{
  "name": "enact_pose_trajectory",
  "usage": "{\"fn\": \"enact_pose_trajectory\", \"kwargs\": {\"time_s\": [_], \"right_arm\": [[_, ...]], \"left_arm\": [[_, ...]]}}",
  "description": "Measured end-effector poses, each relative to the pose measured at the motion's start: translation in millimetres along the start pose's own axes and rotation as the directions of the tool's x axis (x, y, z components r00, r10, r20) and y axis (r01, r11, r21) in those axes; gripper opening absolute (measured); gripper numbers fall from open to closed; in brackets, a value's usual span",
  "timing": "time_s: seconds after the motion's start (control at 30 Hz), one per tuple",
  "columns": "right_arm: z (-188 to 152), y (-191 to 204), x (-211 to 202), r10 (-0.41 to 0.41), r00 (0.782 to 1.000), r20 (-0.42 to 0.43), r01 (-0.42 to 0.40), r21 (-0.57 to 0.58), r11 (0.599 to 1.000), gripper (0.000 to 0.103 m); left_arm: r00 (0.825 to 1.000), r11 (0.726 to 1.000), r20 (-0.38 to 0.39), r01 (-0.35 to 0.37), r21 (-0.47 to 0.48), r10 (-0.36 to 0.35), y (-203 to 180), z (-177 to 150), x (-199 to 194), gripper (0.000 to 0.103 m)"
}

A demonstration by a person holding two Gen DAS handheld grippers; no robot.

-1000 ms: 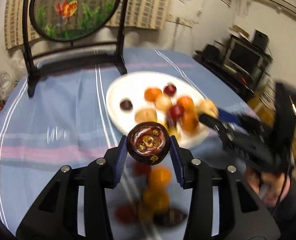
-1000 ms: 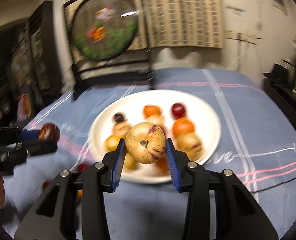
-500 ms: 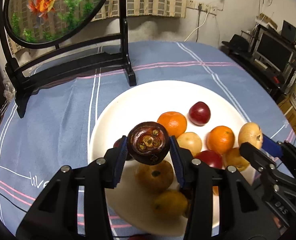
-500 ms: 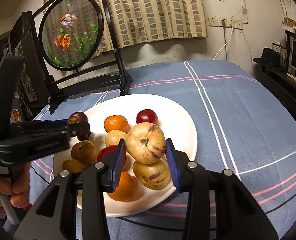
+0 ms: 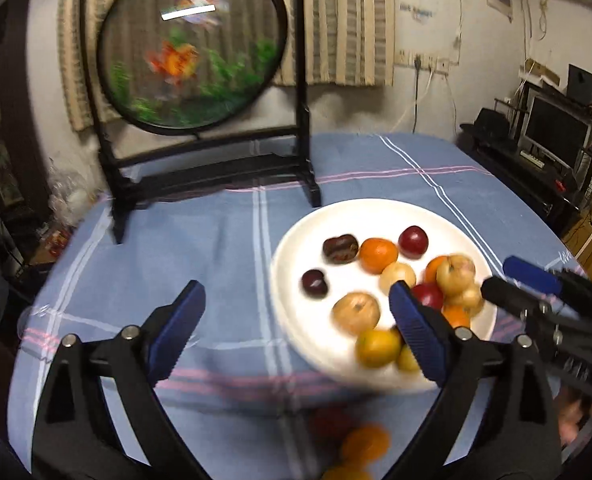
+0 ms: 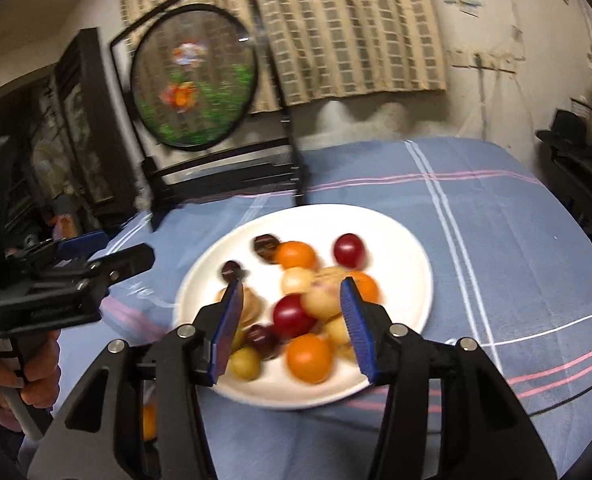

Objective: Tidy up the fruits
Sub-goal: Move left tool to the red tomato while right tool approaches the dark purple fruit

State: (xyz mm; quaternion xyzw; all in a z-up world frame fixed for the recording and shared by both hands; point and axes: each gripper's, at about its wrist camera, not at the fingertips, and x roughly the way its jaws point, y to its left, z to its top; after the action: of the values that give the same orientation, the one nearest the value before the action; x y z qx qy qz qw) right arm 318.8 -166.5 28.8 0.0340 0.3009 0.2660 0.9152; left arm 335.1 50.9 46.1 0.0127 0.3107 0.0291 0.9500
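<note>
My desk [image 5: 216, 240] carries the white plate [image 5: 296, 256], where the fruits [image 5: 378, 255] lie piled. My left gripper [image 5: 296, 332] is opening wide, empty; my right gripper [image 6: 292, 326] is opening too, nothing between its fingers [image 6: 228, 326].

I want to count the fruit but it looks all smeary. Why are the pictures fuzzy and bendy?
Left wrist view: motion blur smears the round goldfish screen and the loose fruit at the bottom. Right wrist view: fruit on the white round plate is blurred. In both, the fisheye lens bends the edges and darkens the corners.
</note>
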Motion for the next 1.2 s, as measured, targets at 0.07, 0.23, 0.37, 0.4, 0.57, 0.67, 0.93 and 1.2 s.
{"fn": "enact_pose_trajectory", "kwargs": {"time_s": [0.07,0.23,0.37,0.4,0.57,0.67,0.93,1.2], "right_arm": [[-6,18,-9,0.031,0.999,-0.027,-0.032,-0.050,0.998,0.053],[-41,70,-22,0.121,0.982,-0.146,-0.151,-0.212,0.966,0.057],[-74,108,-15,0.103,0.964,-0.247,-0.185,-0.335,0.924,0.057],[-84,118,-11,0.095,0.956,-0.278,-0.197,-0.364,0.910,0.057],[-106,139,-8,0.087,0.936,-0.342,-0.238,-0.429,0.872,0.057],[-110,138,-4,0.089,0.925,-0.371,-0.253,-0.421,0.871,0.057],[-120,135,2,0.073,0.914,-0.400,-0.254,-0.420,0.871,0.057],[-121,136,12,0.066,0.911,-0.407,-0.251,-0.421,0.872,0.052]], "left_arm": [[1.000,1.000,0.008,0.005,-0.004,-0.005,7,-19,-15,0.098],[0.999,0.999,0.007,0.036,0.000,-0.036,25,-76,-35,0.098],[0.995,0.993,0.005,-0.103,0.055,0.102,33,-95,-30,0.098],[0.993,0.991,0.004,-0.118,0.056,0.118,35,-94,-28,0.098],[0.993,0.994,-0.046,-0.107,-0.013,0.106,48,-90,-25,0.098],[0.992,0.994,-0.073,-0.103,-0.030,0.101,51,-94,-24,0.098],[0.992,0.994,-0.075,-0.102,-0.026,0.100,48,-95,-26,0.098],[0.991,0.993,-0.087,-0.108,-0.036,0.105,51,-94,-23,0.098]]}}
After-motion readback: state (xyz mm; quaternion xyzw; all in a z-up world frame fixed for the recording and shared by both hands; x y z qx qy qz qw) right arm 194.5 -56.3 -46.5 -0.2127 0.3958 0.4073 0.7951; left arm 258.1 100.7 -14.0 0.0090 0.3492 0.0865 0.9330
